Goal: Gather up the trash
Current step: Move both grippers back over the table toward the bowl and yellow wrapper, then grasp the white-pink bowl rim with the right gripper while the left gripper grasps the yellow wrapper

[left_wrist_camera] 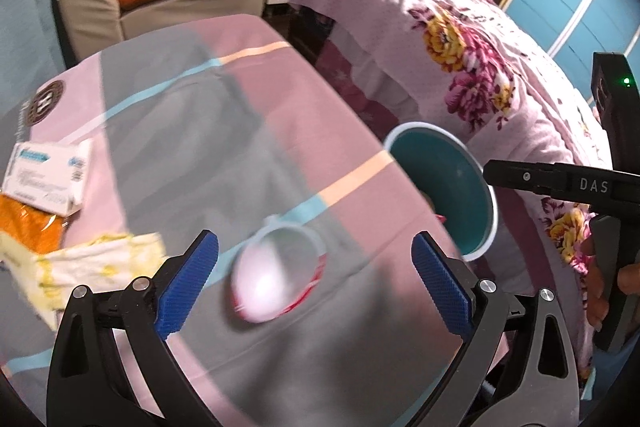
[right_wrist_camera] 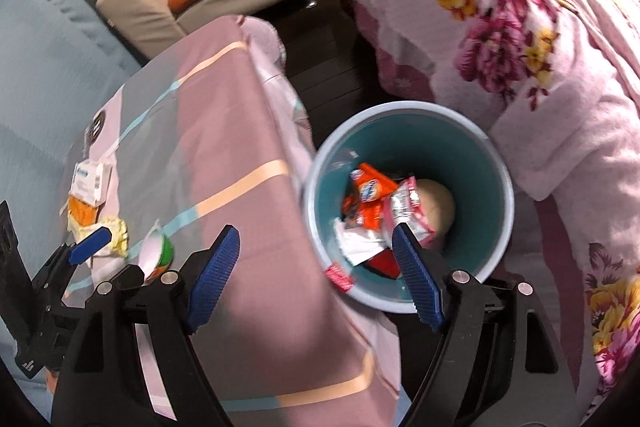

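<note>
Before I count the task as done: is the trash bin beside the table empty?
No, the trash bin already holds several wrappers at its bottom.

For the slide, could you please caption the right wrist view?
Open right tool hovering over the teal bin holding wrappers, beside the cloth-covered table.

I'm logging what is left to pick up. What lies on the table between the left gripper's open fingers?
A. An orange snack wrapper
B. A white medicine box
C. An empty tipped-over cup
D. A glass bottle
C: the left wrist view shows a tipped-over cup lying on the tablecloth between the open fingers of the left gripper, its mouth toward the camera.
</note>
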Demonstrator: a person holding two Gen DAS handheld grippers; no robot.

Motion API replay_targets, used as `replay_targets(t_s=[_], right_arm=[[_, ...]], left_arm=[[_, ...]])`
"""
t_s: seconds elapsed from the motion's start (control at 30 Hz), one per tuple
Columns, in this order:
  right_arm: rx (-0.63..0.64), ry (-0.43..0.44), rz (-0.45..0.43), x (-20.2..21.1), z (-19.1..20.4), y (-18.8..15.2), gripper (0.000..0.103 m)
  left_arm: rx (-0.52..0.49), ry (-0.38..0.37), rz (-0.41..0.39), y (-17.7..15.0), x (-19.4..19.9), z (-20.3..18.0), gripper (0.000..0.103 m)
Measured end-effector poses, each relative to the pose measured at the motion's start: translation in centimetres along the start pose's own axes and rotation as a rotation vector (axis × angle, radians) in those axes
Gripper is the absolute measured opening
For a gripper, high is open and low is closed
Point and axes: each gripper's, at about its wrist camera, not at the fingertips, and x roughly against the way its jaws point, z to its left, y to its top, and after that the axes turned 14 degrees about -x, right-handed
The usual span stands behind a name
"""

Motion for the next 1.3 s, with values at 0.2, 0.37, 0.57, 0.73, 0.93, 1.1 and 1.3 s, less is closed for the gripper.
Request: replay_targets(t_s=[0.2, 0.37, 0.57, 0.73, 0.93, 1.1, 1.3], right_arm=[[0.067, 0.011, 0.036, -0.9, 4.2, -1.8, 0.075], [0.119, 0.031, 0.079, -2.5, 7.6, -3.7, 0.075], [0.116, 0.032, 0.125, -4.9, 10.1, -5.4, 0.073], [0.109, 0.033, 0.167, -6.7, 11.2, -6.3, 0.058], [0.139, 0.029, 0.205, -8.6, 12.7, -7.1, 0.043], [0.180, 0.019, 0.215, -9.7, 13.7, -7.5, 0.014], [0.257, 0.018, 0.177, -9.2, 14.5, -7.6, 0.004]], left_arm=[[0.022, 0.043, 0.001, -2.8, 1.7, 3.4, 0.098], [0.043, 0.070, 0.012, -5.5, 2.6, 6.2, 0.098], [0.077, 0.085, 0.026, -8.1, 3.1, 9.1, 0.098], [0.090, 0.093, 0.034, -9.3, 3.3, 10.9, 0.098], [0.053, 0.105, 0.048, -8.9, 2.9, 12.6, 0.098], [-0.038, 0.113, 0.046, -7.3, 2.5, 13.1, 0.098], [-0.210, 0.083, 0.086, -5.3, 0.3, 12.7, 0.098]])
